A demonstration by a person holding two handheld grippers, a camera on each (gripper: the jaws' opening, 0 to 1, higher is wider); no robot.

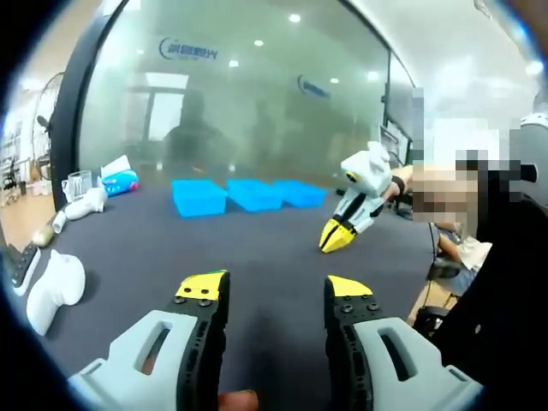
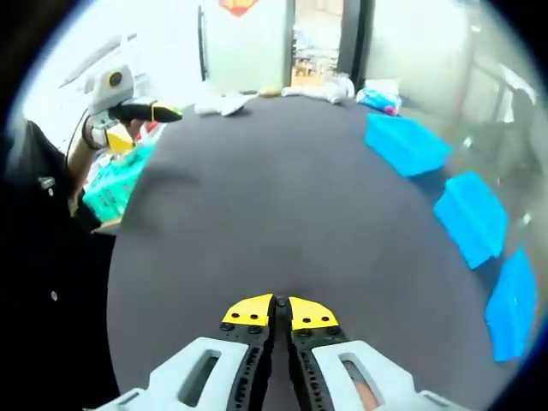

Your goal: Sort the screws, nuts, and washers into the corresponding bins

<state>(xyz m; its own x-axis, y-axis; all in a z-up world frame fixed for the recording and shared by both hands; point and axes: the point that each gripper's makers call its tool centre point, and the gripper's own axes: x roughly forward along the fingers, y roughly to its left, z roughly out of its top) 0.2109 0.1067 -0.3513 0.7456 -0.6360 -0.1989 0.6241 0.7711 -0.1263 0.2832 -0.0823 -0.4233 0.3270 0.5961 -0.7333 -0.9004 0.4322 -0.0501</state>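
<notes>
Blue bins (image 1: 199, 197) stand in a row of three at twelve o'clock on the dark surface (image 1: 257, 248), apart from both claws, presumably one per part type; no screws, nuts or washers can be made out. At six o'clock the left claw (image 1: 274, 291) gapes wide and empty, seemingly ready to pick. At two o'clock the right claw (image 1: 330, 242), tips pressed together on nothing visible, angles down toward the surface.

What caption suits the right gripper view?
Shut hand-held gripper poised over a dark table, three blue bins lined along its far side.
</notes>
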